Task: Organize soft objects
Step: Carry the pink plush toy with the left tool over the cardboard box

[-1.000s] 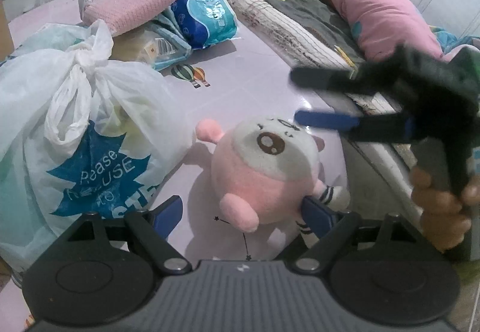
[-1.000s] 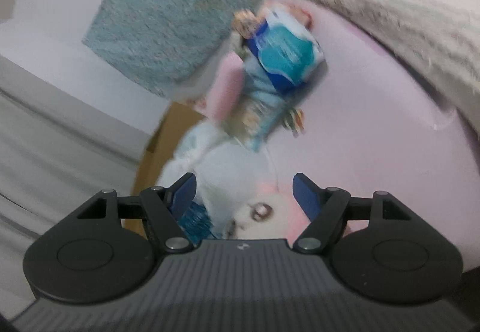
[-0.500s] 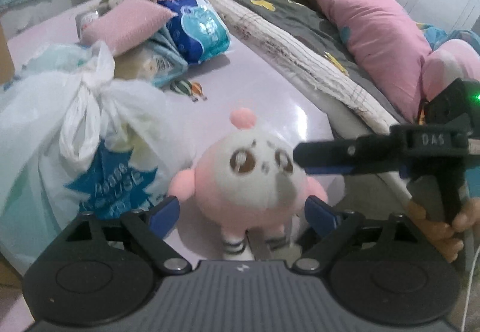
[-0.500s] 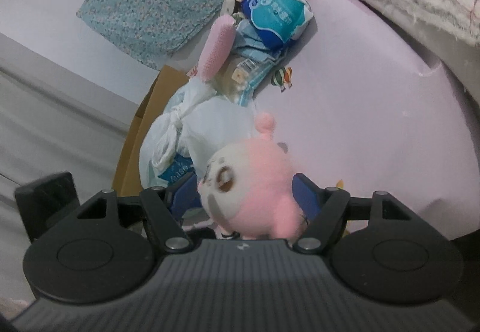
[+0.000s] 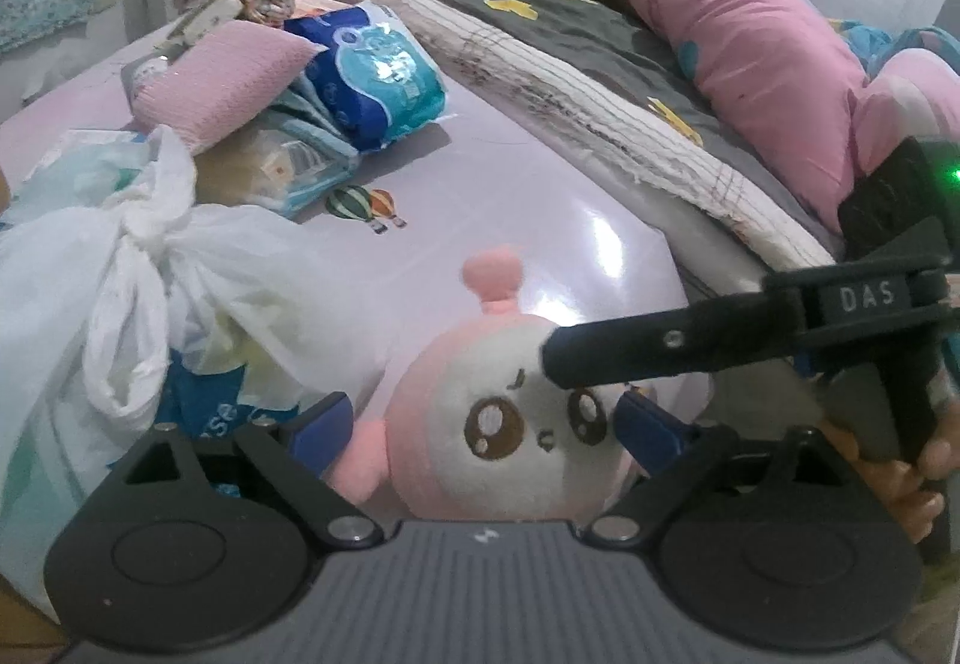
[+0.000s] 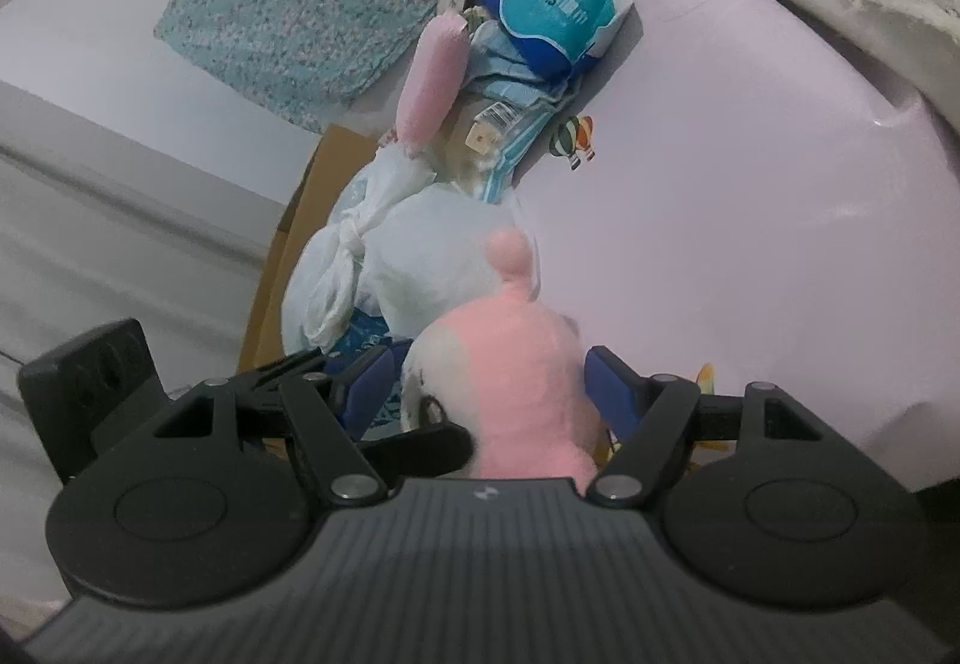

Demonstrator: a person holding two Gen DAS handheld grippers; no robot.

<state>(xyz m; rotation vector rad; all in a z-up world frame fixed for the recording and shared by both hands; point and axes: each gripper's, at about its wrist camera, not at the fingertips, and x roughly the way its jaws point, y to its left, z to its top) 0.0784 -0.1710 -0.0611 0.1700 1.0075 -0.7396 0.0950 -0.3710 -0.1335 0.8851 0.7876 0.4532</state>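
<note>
The pink plush toy (image 5: pixel 510 424) is being clamped by the right tool (image 6: pixel 486 394) above the lilac tabletop (image 5: pixel 480 196), apparently for a handover; the left tool (image 5: pixel 480 424), jaws just widening, is being kept apart around it.

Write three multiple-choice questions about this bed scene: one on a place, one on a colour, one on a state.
1. Where is the small pink cushion?
A. On the grey blanket
B. Beside the blue pack
C. Inside the white plastic bag

2. What colour is the knob on the plush toy's head?
A. Pink
B. Blue
C. Yellow

3. How is the white plastic bag?
A. Wide open
B. Torn in half
C. Tied in a knot

Answers:
1 B: the pink cushion lies next to the blue pack.
2 A: the knob is pink like the plush toy body.
3 C: the white plastic bag is gathered into a knot.
</note>
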